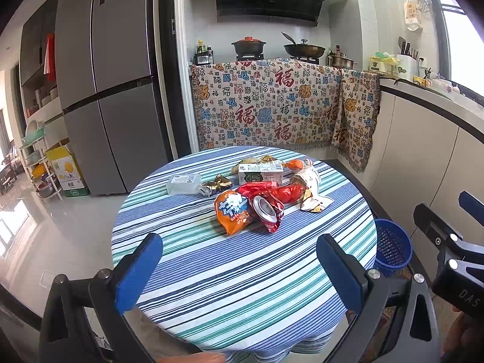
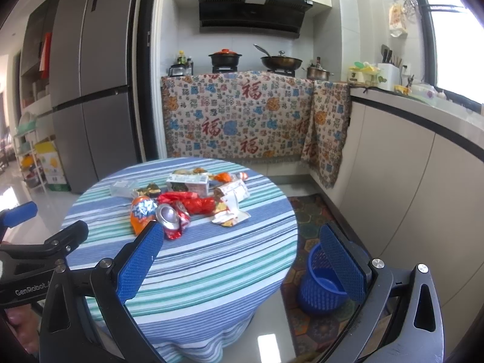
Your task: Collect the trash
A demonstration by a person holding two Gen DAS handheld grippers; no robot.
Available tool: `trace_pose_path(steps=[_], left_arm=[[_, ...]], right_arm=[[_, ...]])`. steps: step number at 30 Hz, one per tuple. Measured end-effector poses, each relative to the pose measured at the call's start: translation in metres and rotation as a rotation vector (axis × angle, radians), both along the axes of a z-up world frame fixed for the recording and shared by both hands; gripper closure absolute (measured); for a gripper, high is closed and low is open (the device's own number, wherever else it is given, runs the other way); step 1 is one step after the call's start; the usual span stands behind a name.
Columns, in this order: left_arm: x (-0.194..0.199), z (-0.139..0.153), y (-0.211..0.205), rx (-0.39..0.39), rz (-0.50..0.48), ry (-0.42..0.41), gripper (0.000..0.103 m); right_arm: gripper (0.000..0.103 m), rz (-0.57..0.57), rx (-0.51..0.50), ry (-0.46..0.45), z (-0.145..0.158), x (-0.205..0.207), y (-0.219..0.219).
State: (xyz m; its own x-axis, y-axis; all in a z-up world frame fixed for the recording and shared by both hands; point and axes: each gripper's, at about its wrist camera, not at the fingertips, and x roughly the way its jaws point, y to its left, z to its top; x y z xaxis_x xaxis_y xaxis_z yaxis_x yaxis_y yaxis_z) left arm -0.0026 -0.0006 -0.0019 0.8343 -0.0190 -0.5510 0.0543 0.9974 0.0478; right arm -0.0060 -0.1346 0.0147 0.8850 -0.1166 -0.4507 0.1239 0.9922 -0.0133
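Note:
A pile of trash lies on the round striped table point(image 1: 242, 272) point(image 2: 217, 260): an orange snack bag point(image 1: 233, 211) point(image 2: 139, 211), a crushed red can point(image 1: 266, 208) point(image 2: 169, 216), red wrappers point(image 1: 281, 192) point(image 2: 196, 204), a drink carton point(image 1: 260, 174) point(image 2: 187, 184), a clear plastic box point(image 1: 184, 184) point(image 2: 122, 188) and torn white packaging point(image 1: 311, 193) point(image 2: 233, 205). My left gripper point(image 1: 239, 269) hangs open above the table's near side, holding nothing. My right gripper point(image 2: 245, 257) is open and empty near the table's right edge. A blue mesh bin point(image 1: 391, 248) point(image 2: 322, 284) stands on the floor to the table's right.
A grey fridge point(image 1: 103, 84) point(image 2: 87, 84) stands at the left. A counter draped with a patterned cloth point(image 1: 272, 106) point(image 2: 242, 115) holds pots behind the table. White cabinets point(image 2: 408, 187) run along the right. A patterned rug point(image 2: 314, 211) lies under the bin.

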Motion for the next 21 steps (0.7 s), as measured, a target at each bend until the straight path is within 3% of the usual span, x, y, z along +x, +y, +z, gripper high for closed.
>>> trace_pose_path(steps=[21], left_arm=[[0.001,-0.006,0.011,-0.013,0.007,0.009,0.0]], right_arm=[[0.0,0.002,0.001,-0.001,-0.001,0.0,-0.001]])
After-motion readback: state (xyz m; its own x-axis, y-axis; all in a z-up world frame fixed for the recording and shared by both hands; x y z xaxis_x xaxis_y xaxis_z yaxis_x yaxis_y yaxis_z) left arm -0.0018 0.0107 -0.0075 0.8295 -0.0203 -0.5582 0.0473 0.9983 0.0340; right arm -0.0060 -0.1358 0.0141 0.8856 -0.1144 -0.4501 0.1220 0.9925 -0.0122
